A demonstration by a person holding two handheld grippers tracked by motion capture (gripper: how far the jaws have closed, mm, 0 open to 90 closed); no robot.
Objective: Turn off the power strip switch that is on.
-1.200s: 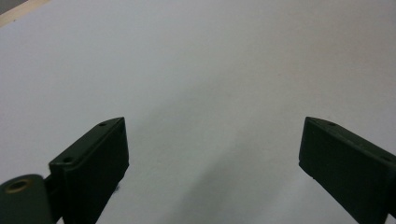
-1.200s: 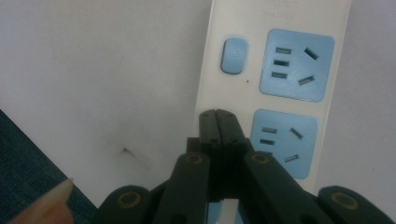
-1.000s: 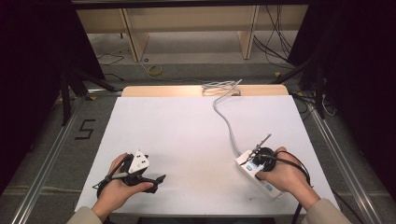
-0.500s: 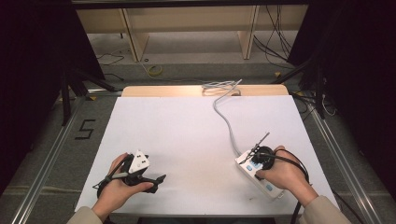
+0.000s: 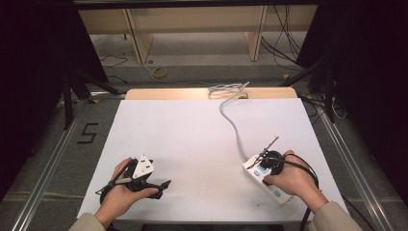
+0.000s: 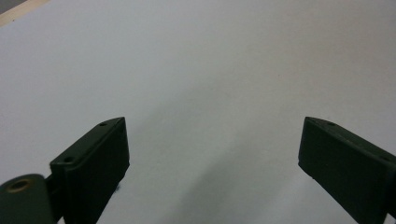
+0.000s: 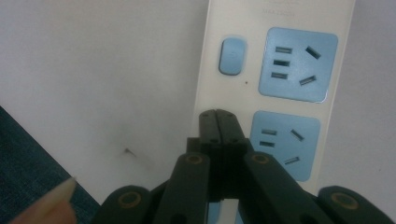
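Observation:
A white power strip with blue sockets and a blue switch lies at the table's near right. Its white cable runs to the far edge. My right gripper hovers over the strip's left edge, beside the lower socket. It is shut, the jaws pressed together with nothing between them. My left gripper rests low at the near left, pointing right. It is open wide over the bare white tabletop.
The white table sheet covers a wooden table whose far edge shows. Beyond it are wooden table legs and loose cables on the floor. Metal rails run along both sides of the table.

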